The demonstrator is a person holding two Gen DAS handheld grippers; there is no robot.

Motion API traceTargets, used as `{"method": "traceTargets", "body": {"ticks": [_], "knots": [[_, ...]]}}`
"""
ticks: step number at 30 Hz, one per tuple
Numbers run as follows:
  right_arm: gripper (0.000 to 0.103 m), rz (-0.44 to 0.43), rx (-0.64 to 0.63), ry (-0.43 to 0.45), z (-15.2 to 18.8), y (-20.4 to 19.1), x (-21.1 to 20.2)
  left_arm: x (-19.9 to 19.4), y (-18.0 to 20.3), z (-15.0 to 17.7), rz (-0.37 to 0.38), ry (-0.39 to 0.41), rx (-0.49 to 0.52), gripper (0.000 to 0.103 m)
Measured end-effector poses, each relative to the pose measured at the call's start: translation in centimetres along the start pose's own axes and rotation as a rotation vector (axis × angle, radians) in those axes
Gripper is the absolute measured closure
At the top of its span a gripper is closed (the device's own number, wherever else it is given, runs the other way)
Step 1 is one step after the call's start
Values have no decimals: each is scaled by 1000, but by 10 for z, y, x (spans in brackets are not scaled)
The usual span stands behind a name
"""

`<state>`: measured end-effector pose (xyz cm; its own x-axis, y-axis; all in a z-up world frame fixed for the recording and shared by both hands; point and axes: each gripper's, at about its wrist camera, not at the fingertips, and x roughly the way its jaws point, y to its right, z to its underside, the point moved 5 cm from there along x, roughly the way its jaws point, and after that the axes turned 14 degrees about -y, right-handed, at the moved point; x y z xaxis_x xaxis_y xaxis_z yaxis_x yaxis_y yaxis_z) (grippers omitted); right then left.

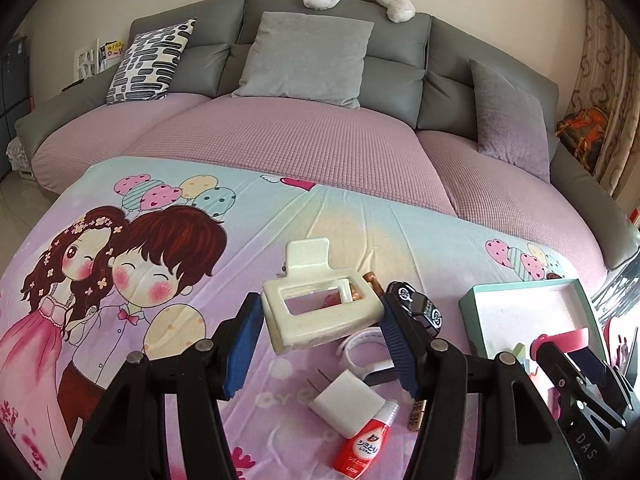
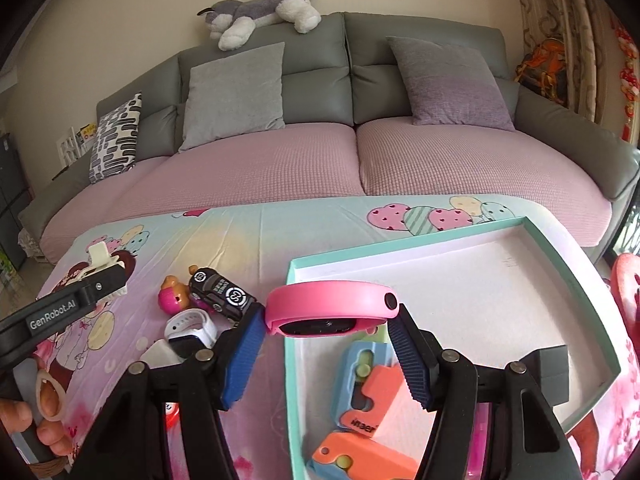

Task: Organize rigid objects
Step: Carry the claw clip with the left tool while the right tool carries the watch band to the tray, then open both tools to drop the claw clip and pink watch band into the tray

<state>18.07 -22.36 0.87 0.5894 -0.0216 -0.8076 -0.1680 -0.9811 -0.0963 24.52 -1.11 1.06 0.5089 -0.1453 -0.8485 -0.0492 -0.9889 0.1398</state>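
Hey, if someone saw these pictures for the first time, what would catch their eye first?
Probably the two held items: the left gripper clamps a cream hair claw clip above the cartoon bedsheet, and the right gripper holds a pink wristband over the near-left corner of the teal box. Behind, a plush husky sprawls atop the grey sofa.

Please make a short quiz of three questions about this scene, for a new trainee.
1. True or false: the left gripper holds the cream hair claw clip.
2. What does the right gripper hold? A) black toy car B) pink wristband C) white charger
3. Fill in: the blue and orange items lie inside the teal ____.

Key: 1 true; 2 B; 3 box.
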Motion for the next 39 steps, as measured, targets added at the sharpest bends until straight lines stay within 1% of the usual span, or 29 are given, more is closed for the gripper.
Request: {"method": "traceTargets", "body": {"ticks": [4, 8, 11, 15, 21, 25, 28, 30, 32, 39], "knots": [[37, 15, 71, 2, 1, 31, -4, 0, 28, 2, 20, -5, 50, 42], [37, 66, 120, 7, 3, 59, -8, 0, 58, 4, 45, -2, 101, 42], [37, 85, 169, 8, 6, 81, -10, 3, 83, 8, 75, -14, 138, 42], [37, 120, 232, 9, 10, 108, -13, 9, 116, 14, 96, -24, 202, 42], [37, 147, 304, 22, 16, 138, -19, 16, 159, 26, 128, -18, 288, 42], [37, 162, 310, 34, 17, 146, -22, 23, 180, 33, 136, -18, 333, 42], [37, 157, 301, 36, 16, 145, -22, 31, 189, 39, 118, -26, 364, 42], [37, 166, 285, 37, 15, 143, -21, 37, 192, 41, 105, -36, 373, 42], [37, 173, 271, 34, 14, 141, -19, 40, 194, 43, 108, -46, 373, 42], [37, 162, 257, 6, 15, 136, -10, 45, 198, 48, 104, -63, 384, 42]]}}
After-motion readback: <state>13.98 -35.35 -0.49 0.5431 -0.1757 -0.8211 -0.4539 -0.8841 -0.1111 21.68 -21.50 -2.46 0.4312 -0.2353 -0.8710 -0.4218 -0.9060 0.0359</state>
